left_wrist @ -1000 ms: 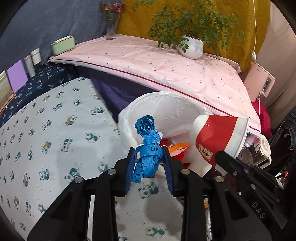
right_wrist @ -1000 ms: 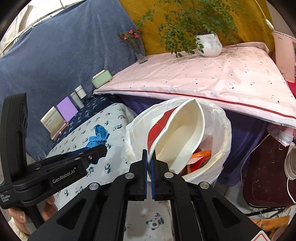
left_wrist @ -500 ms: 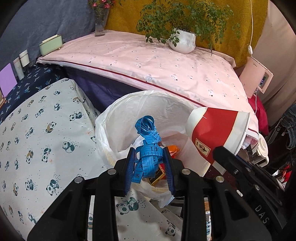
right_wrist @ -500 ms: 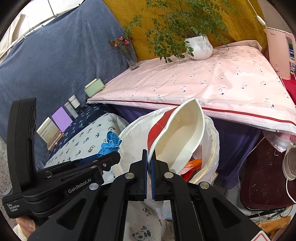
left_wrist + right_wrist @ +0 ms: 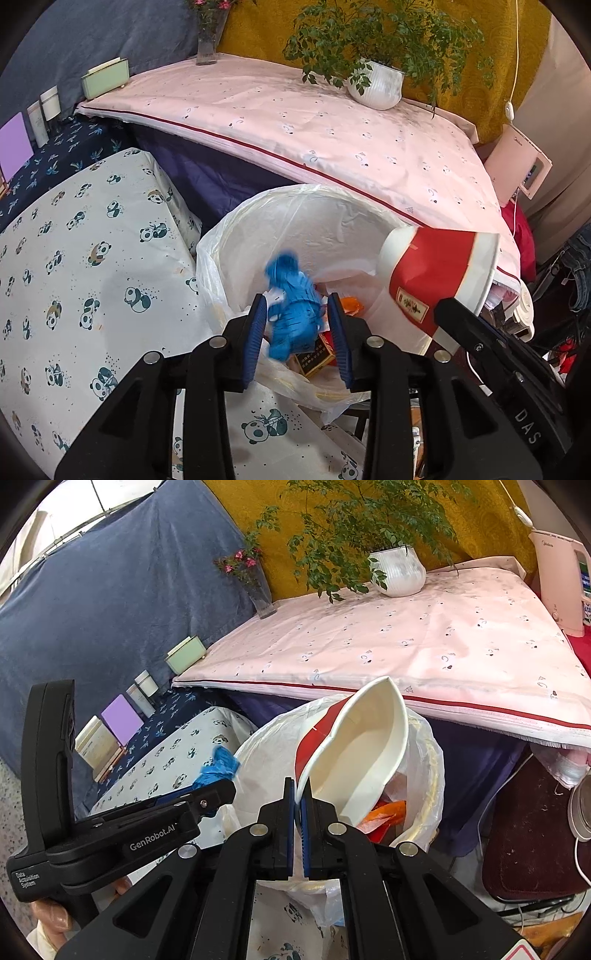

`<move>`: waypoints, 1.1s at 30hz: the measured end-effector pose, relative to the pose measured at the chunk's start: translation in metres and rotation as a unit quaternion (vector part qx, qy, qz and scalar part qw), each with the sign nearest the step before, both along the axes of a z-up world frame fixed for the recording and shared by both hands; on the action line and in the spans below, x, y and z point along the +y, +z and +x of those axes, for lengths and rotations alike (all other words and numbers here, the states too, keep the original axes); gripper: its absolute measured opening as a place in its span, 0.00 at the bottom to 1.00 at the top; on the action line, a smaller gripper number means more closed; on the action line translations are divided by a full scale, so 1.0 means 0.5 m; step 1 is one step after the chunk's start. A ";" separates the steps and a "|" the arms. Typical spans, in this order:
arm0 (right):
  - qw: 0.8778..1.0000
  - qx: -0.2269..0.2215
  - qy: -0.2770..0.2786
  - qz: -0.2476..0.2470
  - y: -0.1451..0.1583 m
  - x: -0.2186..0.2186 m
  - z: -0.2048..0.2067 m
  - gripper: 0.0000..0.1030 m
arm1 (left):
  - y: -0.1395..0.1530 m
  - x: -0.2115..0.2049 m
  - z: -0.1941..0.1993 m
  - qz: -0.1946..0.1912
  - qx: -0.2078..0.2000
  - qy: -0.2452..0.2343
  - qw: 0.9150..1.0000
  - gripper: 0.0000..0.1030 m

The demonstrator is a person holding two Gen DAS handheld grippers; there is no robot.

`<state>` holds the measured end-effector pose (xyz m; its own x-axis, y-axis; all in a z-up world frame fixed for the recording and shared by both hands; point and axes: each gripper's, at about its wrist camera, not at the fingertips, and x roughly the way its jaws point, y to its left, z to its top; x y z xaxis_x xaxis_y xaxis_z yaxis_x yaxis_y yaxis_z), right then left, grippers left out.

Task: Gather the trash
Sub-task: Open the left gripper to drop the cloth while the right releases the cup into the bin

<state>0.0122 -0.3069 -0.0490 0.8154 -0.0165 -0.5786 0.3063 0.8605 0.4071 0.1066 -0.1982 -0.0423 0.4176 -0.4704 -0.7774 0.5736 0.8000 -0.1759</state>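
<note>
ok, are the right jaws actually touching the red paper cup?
Touching. The right wrist view shows the right gripper shut on the paper cup, with the rim pinched flat between the jaws.

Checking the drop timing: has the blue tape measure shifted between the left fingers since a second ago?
Yes. The blue tape measure is blurred and sits lower between the left gripper's now wider-spread fingers, over the bin liner.
</note>
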 end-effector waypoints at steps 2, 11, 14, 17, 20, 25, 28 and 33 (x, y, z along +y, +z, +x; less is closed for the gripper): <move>1.000 -0.001 0.000 0.000 0.002 0.001 0.003 0.04 | -0.002 0.001 0.002 0.000 0.001 0.000 1.000 0.32; 1.000 -0.001 0.004 -0.001 0.004 0.004 0.010 0.04 | -0.004 0.030 0.003 -0.005 -0.003 0.015 1.000 0.40; 1.000 -0.001 0.008 -0.002 0.005 0.008 0.014 0.04 | -0.006 0.044 0.000 -0.002 -0.007 0.022 1.000 0.40; 1.000 -0.001 0.012 -0.002 0.005 0.015 0.020 0.04 | -0.012 0.065 0.001 0.000 -0.006 0.035 0.999 0.40; 1.000 0.001 0.019 -0.001 0.002 0.023 0.029 0.04 | -0.017 0.079 0.003 0.002 -0.004 0.045 0.999 0.40; 0.999 0.011 0.034 -0.008 -0.004 0.039 0.049 0.04 | -0.022 0.108 0.006 0.006 -0.004 0.063 0.998 0.40; 0.999 0.017 0.036 -0.007 -0.002 0.043 0.058 0.09 | -0.021 0.119 0.005 0.011 -0.010 0.072 0.997 0.45; 0.999 0.013 0.038 -0.014 0.008 0.056 0.058 0.10 | -0.014 0.134 -0.001 0.013 -0.028 0.087 0.996 0.56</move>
<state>0.0414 -0.2787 -0.0451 0.7997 0.0289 -0.5997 0.2495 0.8925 0.3758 0.1059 -0.1310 -0.0495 0.5342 -0.3674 -0.7614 0.4343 0.8920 -0.1256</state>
